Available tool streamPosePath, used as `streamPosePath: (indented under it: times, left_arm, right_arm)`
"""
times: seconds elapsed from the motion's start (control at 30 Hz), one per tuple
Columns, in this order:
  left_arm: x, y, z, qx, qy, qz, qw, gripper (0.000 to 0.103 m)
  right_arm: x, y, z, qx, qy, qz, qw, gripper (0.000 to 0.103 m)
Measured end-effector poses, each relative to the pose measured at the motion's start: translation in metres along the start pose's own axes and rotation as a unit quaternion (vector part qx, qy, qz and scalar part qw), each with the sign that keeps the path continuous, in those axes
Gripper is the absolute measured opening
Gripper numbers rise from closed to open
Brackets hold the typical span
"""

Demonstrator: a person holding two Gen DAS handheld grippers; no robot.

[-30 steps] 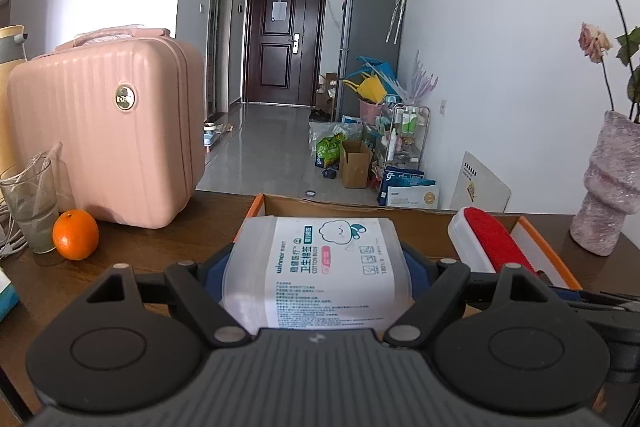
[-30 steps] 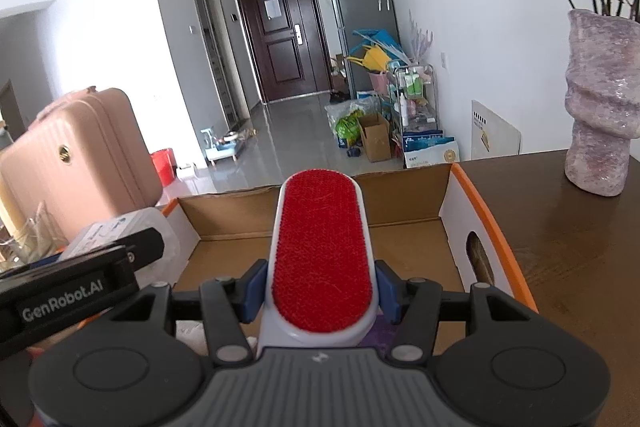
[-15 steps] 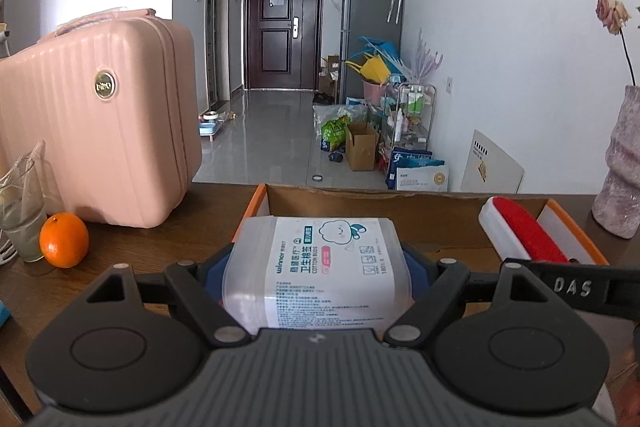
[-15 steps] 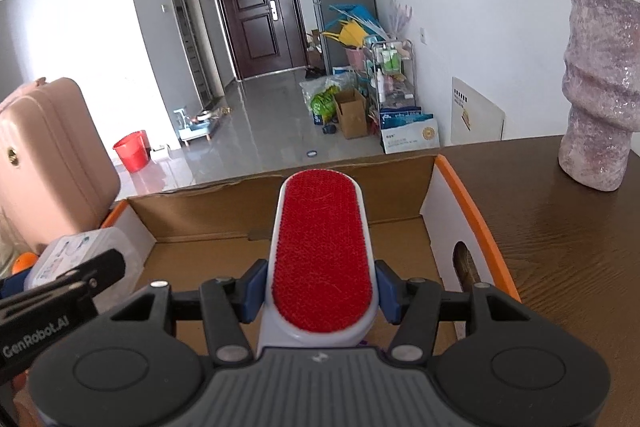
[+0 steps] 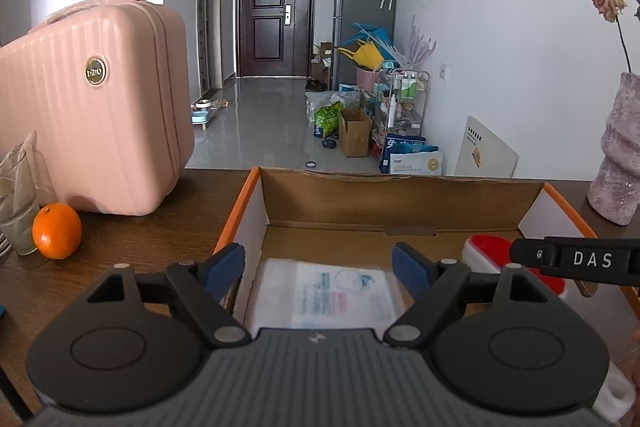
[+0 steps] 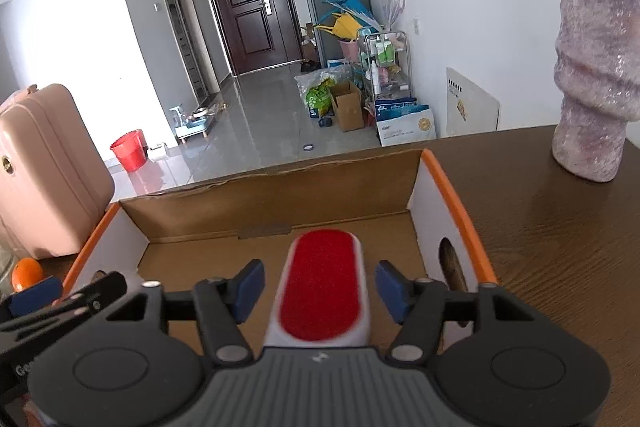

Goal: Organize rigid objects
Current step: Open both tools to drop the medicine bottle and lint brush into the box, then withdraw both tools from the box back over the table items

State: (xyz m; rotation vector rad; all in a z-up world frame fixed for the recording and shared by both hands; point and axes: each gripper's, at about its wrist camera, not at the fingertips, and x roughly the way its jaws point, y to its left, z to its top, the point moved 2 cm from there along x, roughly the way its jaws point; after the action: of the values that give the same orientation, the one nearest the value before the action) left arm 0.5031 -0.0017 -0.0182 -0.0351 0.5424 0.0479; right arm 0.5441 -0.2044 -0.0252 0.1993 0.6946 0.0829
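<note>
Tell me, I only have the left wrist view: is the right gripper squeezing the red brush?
Observer: No. The right gripper is opening. There is a gap between each pad and the brush, which sits between them.
Operator: Is the brush inside the box?
Observer: Yes, it is within the walls of the box, roughly midway between the left and right walls. I cannot tell whether it rests on the floor of the box.

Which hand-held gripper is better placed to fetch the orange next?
Left. The orange lies on the table just left of the left hand-held gripper, whose opening jaws are clear of the packet.
</note>
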Motion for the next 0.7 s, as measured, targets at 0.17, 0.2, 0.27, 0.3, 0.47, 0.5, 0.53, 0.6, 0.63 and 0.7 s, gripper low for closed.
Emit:
streamPosePath:
  times: [0.17,0.2,0.27,0.3,0.47,0.5,0.53,0.6,0.63,0.7]
  left_arm:
    - [-0.01,0.003,0.003,-0.004,-0.016,0.007,0.9998,0.103]
    - [-0.012,0.003,0.003,-0.004,-0.019,0.01,0.9998,0.103]
    - [-0.012,0.002,0.003,-0.004,-0.018,0.01,0.9998,0.103]
    - [-0.012,0.002,0.003,-0.004,-0.018,0.011,0.9998,0.103]
    - [-0.012,0.002,0.003,-0.007,-0.015,0.015,0.9997,0.103]
    - [-0.012,0.003,0.003,-0.008,-0.016,0.015,0.9997,0.103]
    - [-0.013,0.003,0.003,-0.009,-0.016,0.015,0.9997,0.103]
    - [-0.013,0.003,0.003,-0.01,-0.016,0.016,0.9997,0.103]
    - [-0.014,0.003,0.003,-0.011,-0.016,0.017,0.9997,0.103]
    - [-0.015,0.003,0.003,-0.013,-0.016,0.016,0.9996,0.103]
  right_arm:
    - [-0.004,0.001,-0.002,-0.005,-0.011,-0.011,1.0,0.092]
    - [-0.006,0.0,-0.002,-0.005,-0.012,-0.012,1.0,0.094]
    - [-0.009,-0.003,-0.002,-0.003,-0.017,-0.013,1.0,0.1]
    - [-0.01,-0.005,-0.002,-0.004,-0.02,-0.013,1.0,0.101]
    - [-0.011,-0.005,-0.003,-0.007,-0.024,-0.013,1.0,0.103]
    - [-0.012,-0.005,-0.003,-0.008,-0.024,-0.013,1.0,0.103]
    - [-0.012,-0.005,-0.003,-0.008,-0.025,-0.012,1.0,0.103]
    - [-0.014,-0.005,-0.004,-0.01,-0.027,-0.012,1.0,0.103]
    - [-0.015,-0.005,-0.004,-0.011,-0.028,-0.012,0.999,0.103]
    - [-0.017,-0.005,-0.004,-0.011,-0.032,-0.011,0.999,0.103]
